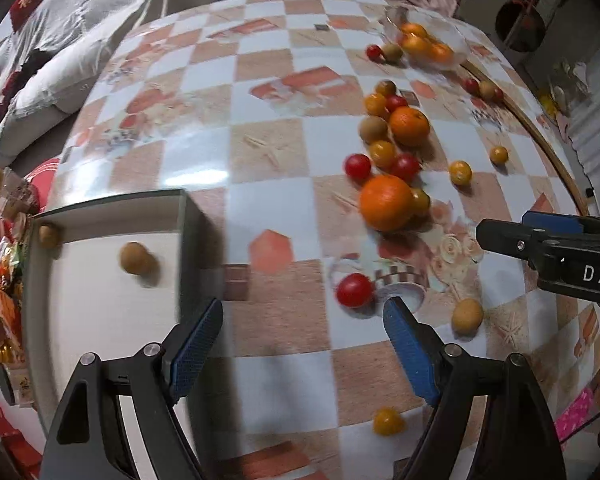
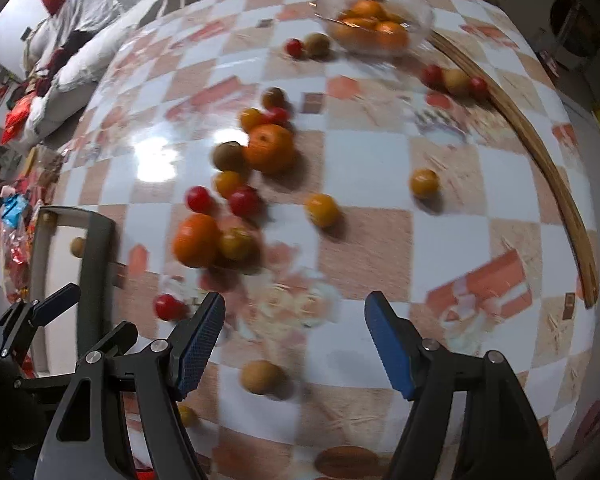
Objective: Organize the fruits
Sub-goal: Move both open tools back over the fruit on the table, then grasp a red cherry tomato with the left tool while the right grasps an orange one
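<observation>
Loose fruit lies scattered over the checked table [image 1: 260, 148]: two oranges [image 1: 386, 202] [image 1: 410, 126], red cherry tomatoes, yellow tomatoes and brown longans. My left gripper [image 1: 305, 304] hangs open over bare tabletop, a red tomato [image 1: 354, 290] just inside its right fingertip. To its left is a grey tray [image 1: 188, 240] holding two longans [image 1: 134, 258]. My right gripper [image 2: 296, 300] is open too, with nothing between its pads and a brown longan [image 2: 262, 376] on the table beneath it. A glass bowl [image 2: 420, 20] of oranges stands at the far side.
A curved wooden strip [image 2: 540, 148] runs along the table's right edge. Snack packets [image 1: 0, 280] lie heaped left of the tray, with bedding [image 1: 60, 40] beyond. The right gripper [image 1: 508, 226] reaches in from the right in the left wrist view.
</observation>
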